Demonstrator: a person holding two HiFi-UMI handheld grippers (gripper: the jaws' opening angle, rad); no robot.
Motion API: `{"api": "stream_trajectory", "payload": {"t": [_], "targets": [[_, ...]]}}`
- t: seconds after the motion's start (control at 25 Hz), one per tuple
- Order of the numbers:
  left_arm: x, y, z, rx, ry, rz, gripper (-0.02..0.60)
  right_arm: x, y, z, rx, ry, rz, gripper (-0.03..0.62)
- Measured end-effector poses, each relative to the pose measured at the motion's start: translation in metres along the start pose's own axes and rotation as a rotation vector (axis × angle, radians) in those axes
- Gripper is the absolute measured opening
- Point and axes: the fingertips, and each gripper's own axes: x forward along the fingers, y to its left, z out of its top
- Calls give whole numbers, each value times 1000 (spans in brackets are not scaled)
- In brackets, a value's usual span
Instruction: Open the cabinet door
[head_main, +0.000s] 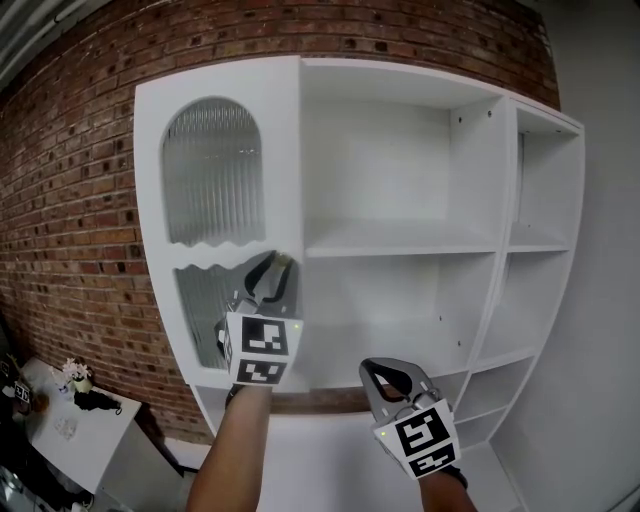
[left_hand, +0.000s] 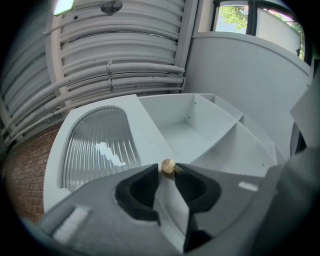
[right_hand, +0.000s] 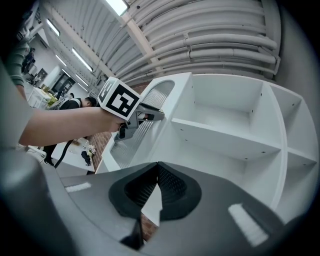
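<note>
A white cabinet (head_main: 497, 230) with open shelves (head_main: 400, 238) stands against a brick wall (head_main: 70, 180). A low white table (head_main: 85, 438) at lower left carries small, indistinct objects (head_main: 78, 378).

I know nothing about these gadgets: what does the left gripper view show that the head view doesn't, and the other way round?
Only the left gripper view: a close look at the brass knob, right at the parted jaw tips of the left gripper, plus ceiling pipes and a window. Only the head view: the person's forearms and a small white table at lower left. Both: the white cabinet with its shelves, its ribbed-glass door standing open, and the brick wall behind.
</note>
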Motion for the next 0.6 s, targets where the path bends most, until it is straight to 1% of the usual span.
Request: {"api": "stream_trajectory", "payload": {"t": [0.04, 0.2, 0.32, 0.6], "targets": [[-1, -1, 0, 11, -2, 0, 78, 0, -1, -1, 0, 0, 3, 5], [-12, -1, 8, 40, -21, 16, 75, -4, -8, -5, -2, 1, 12, 5], [-23, -2, 15, 58, -34, 14, 75, -6, -9, -1, -5, -5, 25, 5], [-61, -1, 33, 52, -59, -12, 75, -1, 14, 17, -23, -43, 103, 5]]}}
